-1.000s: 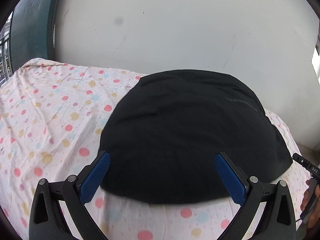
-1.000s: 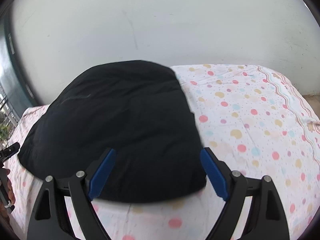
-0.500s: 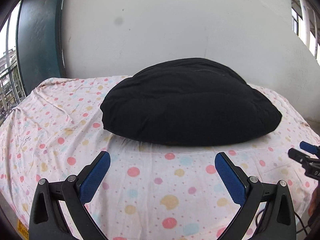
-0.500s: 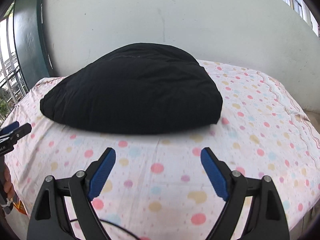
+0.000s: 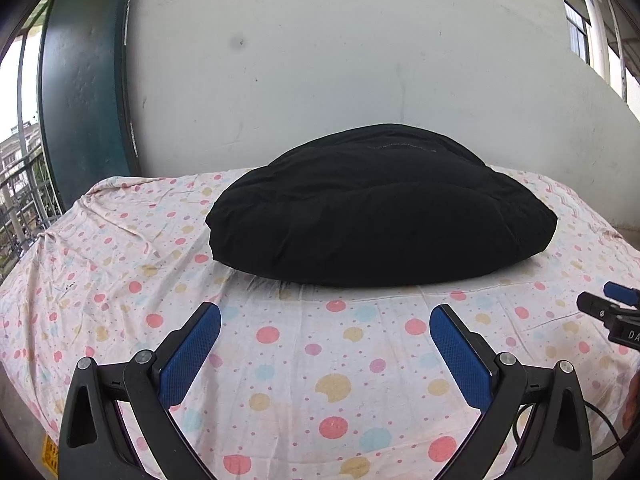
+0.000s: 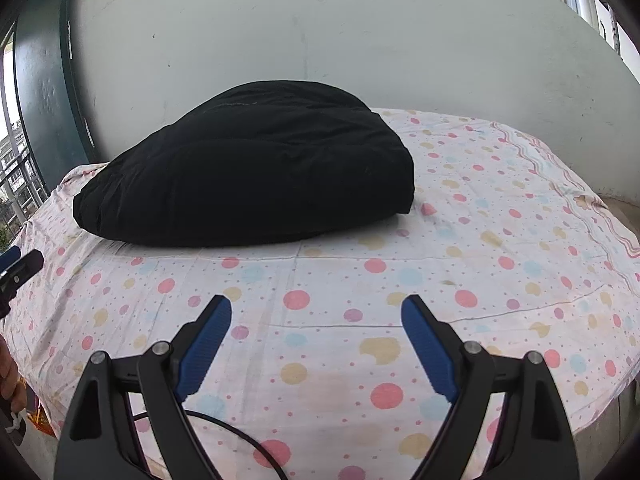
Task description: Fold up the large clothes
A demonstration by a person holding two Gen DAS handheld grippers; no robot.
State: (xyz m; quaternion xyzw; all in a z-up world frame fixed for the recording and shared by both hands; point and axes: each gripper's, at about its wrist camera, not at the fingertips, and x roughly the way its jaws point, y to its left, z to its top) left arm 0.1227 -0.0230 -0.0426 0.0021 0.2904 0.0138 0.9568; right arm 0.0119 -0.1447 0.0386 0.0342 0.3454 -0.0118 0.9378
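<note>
Black garment [image 5: 380,208] lies folded into a thick, rounded bundle on the far half of a bed, on a sheet [image 5: 280,360] printed with pastel dots, close to a pale wall [image 5: 340,60]. Both claws hang over the near edge of the bed, well apart from the cloth. The left claw [image 5: 325,334] is spread wide and holds nothing. The right claw [image 6: 316,326] is likewise spread and empty. The fabric looks soft, limp and fairly light, likely to sag and slide out of its layers if lifted by one point. A corner or the doubled near edge seems the best place to pinch, one claw at each end, so the folds stay together.
</note>
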